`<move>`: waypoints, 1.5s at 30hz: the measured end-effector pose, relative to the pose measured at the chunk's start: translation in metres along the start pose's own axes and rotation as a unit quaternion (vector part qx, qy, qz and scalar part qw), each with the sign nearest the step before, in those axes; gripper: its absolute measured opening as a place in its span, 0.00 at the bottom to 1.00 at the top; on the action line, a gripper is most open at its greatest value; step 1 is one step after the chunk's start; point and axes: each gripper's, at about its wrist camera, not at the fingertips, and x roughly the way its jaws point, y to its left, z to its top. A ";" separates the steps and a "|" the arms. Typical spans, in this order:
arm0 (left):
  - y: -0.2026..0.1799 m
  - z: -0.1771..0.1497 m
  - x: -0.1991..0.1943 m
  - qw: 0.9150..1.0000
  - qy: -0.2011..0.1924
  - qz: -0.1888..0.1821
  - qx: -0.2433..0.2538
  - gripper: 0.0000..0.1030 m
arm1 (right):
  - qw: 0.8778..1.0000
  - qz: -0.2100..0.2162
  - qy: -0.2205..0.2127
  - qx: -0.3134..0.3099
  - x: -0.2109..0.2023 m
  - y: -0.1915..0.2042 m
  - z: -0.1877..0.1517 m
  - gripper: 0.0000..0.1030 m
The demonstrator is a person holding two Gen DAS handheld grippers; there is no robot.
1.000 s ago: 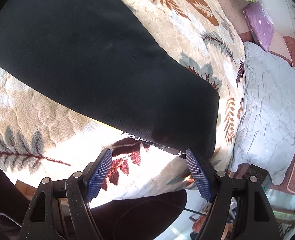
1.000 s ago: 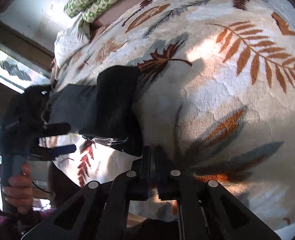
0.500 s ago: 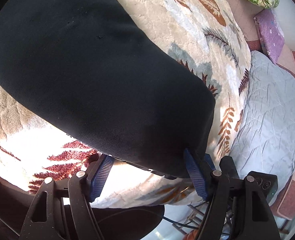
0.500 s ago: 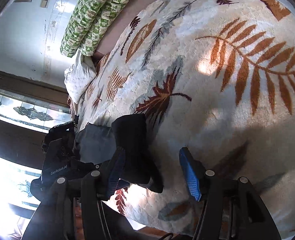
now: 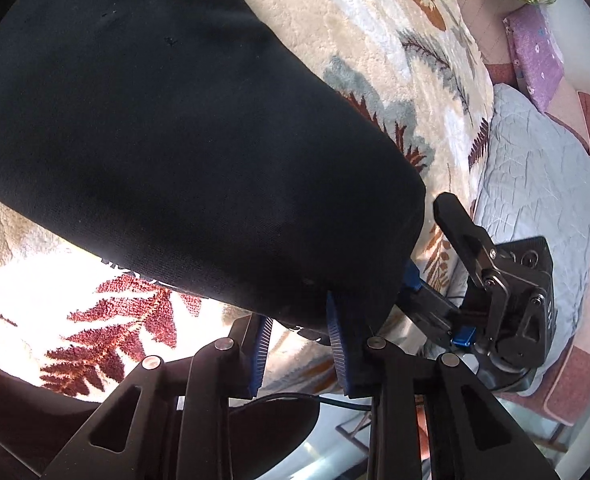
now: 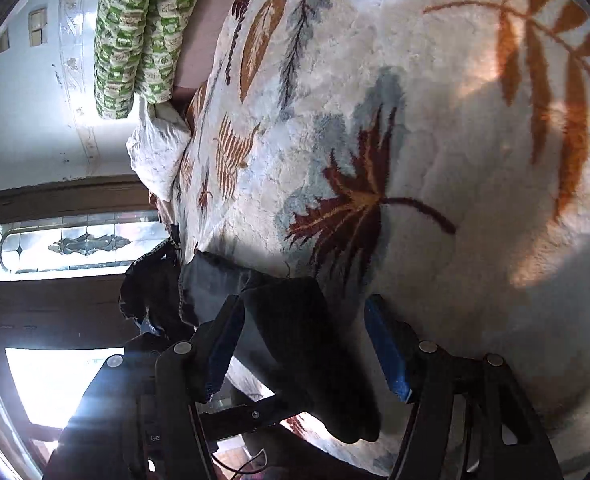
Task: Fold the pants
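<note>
Lying on the leaf-print fleece blanket, near its edge, black fabric pants; left gripper jaws closing around their hem, right gripper opening, pants corner between, untouched.

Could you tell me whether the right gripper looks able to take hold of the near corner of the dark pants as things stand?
Probably yes: the right gripper already straddles the pants corner, jaws opening, nothing between.
</note>
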 end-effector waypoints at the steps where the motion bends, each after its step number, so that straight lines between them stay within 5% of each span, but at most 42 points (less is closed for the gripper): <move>1: 0.000 0.001 0.001 1.000 0.000 -0.001 0.002 0.25 | 1.000 -0.007 0.019 -0.006 0.007 0.002 0.004 0.61; 3: 0.000 0.002 0.001 1.000 0.000 -0.001 0.006 0.23 | 0.998 -0.019 0.049 -0.021 0.019 0.007 0.009 0.59; 5: 0.002 0.005 0.002 1.000 -0.001 0.002 0.010 0.14 | 0.998 -0.033 0.050 -0.031 0.023 0.008 0.013 0.42; 6: 0.003 0.007 0.002 1.000 0.000 0.005 0.012 0.11 | 0.996 -0.049 0.054 -0.048 0.025 0.011 0.014 0.22; 7: 0.003 0.010 0.003 1.000 0.002 0.009 0.016 0.07 | 0.994 -0.064 0.059 -0.065 0.028 0.013 0.013 0.20; 15: -0.022 0.005 -0.013 0.994 -0.026 0.021 0.105 0.05 | 0.994 -0.064 0.022 -0.088 0.020 0.034 0.000 0.18; 26: 0.001 0.013 -0.065 0.994 -0.053 -0.035 0.092 0.05 | 0.992 -0.053 0.008 -0.115 0.027 0.096 -0.012 0.18; 37: 0.071 0.043 -0.135 0.991 -0.092 -0.096 0.018 0.05 | 0.990 -0.046 0.027 -0.132 0.086 0.160 -0.011 0.18; 45: 0.147 0.070 -0.173 0.983 -0.116 -0.129 -0.062 0.06 | 0.990 -0.035 0.063 -0.124 0.168 0.191 -0.008 0.20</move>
